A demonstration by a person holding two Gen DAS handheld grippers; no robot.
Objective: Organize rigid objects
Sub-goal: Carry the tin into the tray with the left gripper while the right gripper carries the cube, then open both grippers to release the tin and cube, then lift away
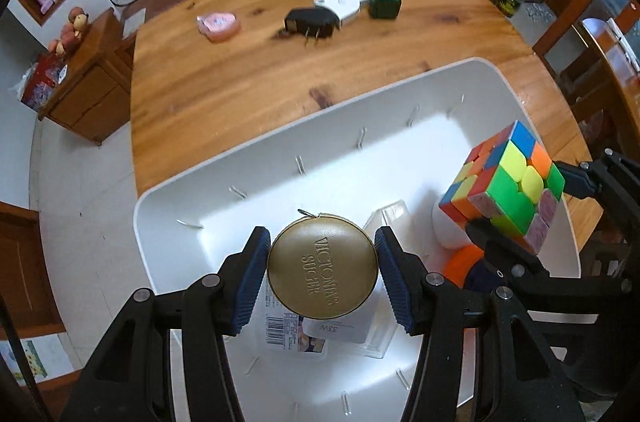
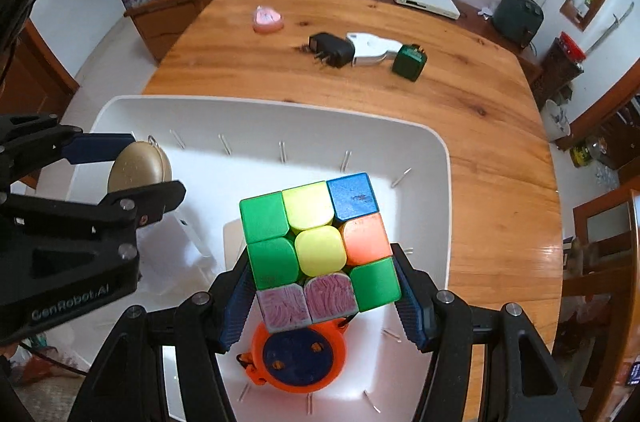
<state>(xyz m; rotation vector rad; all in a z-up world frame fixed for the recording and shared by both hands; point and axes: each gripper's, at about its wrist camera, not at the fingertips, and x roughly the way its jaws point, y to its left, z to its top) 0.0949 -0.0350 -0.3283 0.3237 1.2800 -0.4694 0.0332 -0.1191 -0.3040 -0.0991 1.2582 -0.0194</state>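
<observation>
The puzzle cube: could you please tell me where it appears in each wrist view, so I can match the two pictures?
Left wrist view: the puzzle cube sits at the right edge, clamped in the right gripper above the white bin.
Right wrist view: the puzzle cube is at centre, low in the picture, between the blue pads.
Shared landmark: the green charger on the wooden table.

The wooden tabletop (image 2: 460, 126) has a big white bin (image 2: 442, 158) sitting on its near end. Beyond the bin: pink heart-shaped case (image 2: 268, 19), black plug adapter (image 2: 332, 49), white gadget (image 2: 370, 49) and green charger cube (image 2: 409, 62).
</observation>
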